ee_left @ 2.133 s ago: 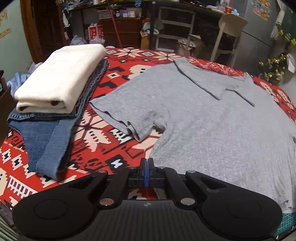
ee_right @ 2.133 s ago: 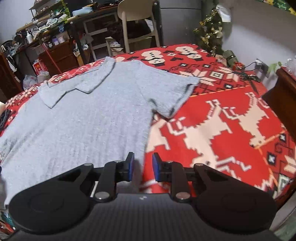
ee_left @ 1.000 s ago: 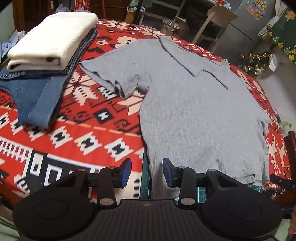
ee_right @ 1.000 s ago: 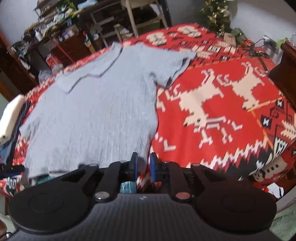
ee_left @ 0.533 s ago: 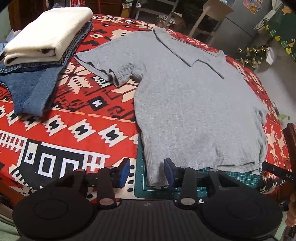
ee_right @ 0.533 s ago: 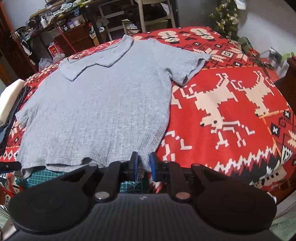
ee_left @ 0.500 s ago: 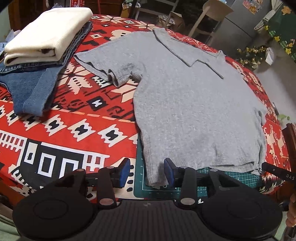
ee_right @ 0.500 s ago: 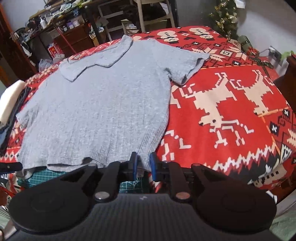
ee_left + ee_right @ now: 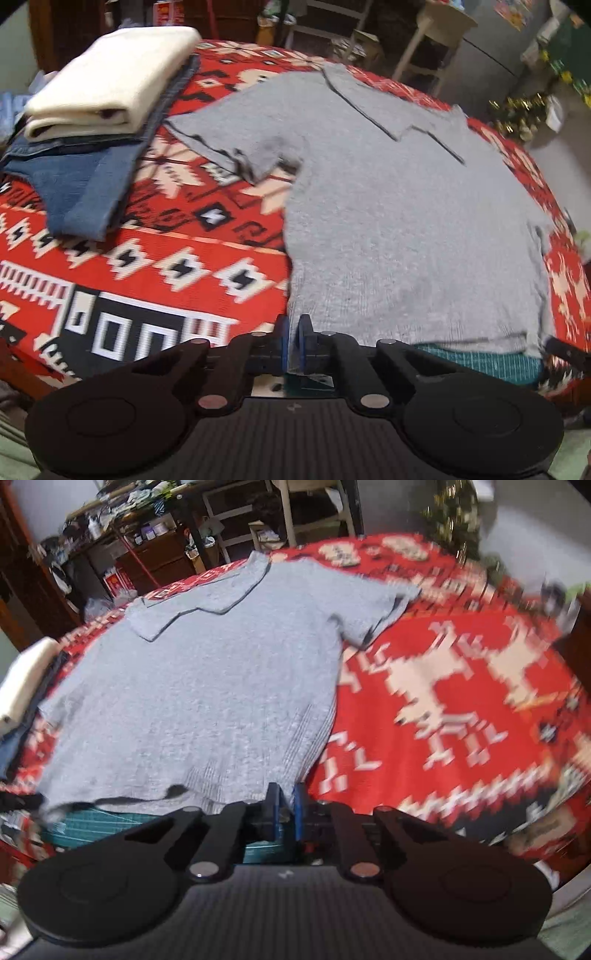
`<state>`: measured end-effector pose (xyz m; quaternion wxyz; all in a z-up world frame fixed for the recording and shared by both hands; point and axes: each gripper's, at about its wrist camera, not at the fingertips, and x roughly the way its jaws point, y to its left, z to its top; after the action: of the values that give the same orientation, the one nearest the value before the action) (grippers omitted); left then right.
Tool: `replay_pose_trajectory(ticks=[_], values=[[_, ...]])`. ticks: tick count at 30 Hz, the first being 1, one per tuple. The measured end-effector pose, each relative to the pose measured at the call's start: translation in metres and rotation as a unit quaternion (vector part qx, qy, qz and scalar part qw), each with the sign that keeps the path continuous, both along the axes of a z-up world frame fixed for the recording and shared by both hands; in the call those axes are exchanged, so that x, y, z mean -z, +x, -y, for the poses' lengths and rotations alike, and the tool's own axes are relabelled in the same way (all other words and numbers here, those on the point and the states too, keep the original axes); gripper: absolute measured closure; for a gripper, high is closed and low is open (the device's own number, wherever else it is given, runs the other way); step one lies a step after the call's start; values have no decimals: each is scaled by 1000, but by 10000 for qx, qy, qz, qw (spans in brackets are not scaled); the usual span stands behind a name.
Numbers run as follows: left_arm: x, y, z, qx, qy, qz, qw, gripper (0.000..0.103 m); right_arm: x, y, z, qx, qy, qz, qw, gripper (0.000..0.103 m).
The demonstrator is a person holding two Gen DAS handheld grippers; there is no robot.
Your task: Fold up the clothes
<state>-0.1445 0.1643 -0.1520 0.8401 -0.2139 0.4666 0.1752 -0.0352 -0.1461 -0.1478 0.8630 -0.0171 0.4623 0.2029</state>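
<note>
**Open cloth on my right, stacked laundry on my left**

On my right, the red patterned cloth (image 9: 461,686) lies bare beside the grey shirt (image 9: 388,206), wide room for a gripper to sweep. On my left, a bare strip of cloth separates the shirt's sleeve from the folded jeans (image 9: 77,184). The cream folded garment (image 9: 110,81) sits atop them, a raised block.
</note>
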Motion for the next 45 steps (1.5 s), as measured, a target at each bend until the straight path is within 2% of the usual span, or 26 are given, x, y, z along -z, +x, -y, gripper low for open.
replay_pose_trajectory(ticks=[2, 4, 8, 12, 16, 19, 24, 25, 26, 29, 32, 36, 38, 42, 45], values=[[-2, -3, -6, -123, -12, 28, 9999, 98, -8, 0, 2, 21, -427, 207, 9989, 97], [-1, -4, -7, -116, -78, 21, 9999, 98, -12, 3, 9, 65, -610, 240, 9978, 97], [2, 0, 1, 37, -47, -67, 10000, 98, -11, 11, 28, 138, -175, -46, 9997, 95], [2, 0, 0, 52, -44, -58, 10000, 97, -18, 12, 49, 307, 420, -59, 9986, 91], [5, 0, -4, -1, -171, -82, 9998, 96, -21, 17, 61, 577, 619, -37, 9964, 87], [5, 1, -1, 25, -97, -79, 9999, 96, -12, 19, 54, 473, 532, -125, 9974, 87], [5, -1, -1, 26, -62, -78, 9999, 95, 3, 21, 51, 636, 995, -416, 9921, 85], [5, -1, -1, 13, -43, -74, 10000, 94, 7, 21, 51, 671, 1042, -450, 9913, 87], [5, -1, -1, 0, -24, -69, 10000, 95, 9, 21, 50, 705, 1064, -453, 9908, 97], [2, -1, 0, 11, -11, -46, 10000, 98, 5, 17, 51, 795, 989, -263, 9916, 99], [-10, -6, -1, 64, -74, 106, 9999, 99, -13, 11, 57, 769, 972, -7, 9923, 99], [-23, -11, 3, 204, 53, 132, 9997, 99, -27, 7, 65, 679, 870, -10, 9939, 99], [-20, -10, 6, 272, 206, -2, 9994, 100, -20, 8, 62, 557, 707, -109, 9959, 99], [1, -6, 0, 262, -21, -352, 9990, 100, 4, 14, 63, 704, 530, -491, 9949, 99], [4, -8, -3, 215, -75, -378, 9990, 100, 10, 12, 64, 699, 525, -527, 9948, 98]])
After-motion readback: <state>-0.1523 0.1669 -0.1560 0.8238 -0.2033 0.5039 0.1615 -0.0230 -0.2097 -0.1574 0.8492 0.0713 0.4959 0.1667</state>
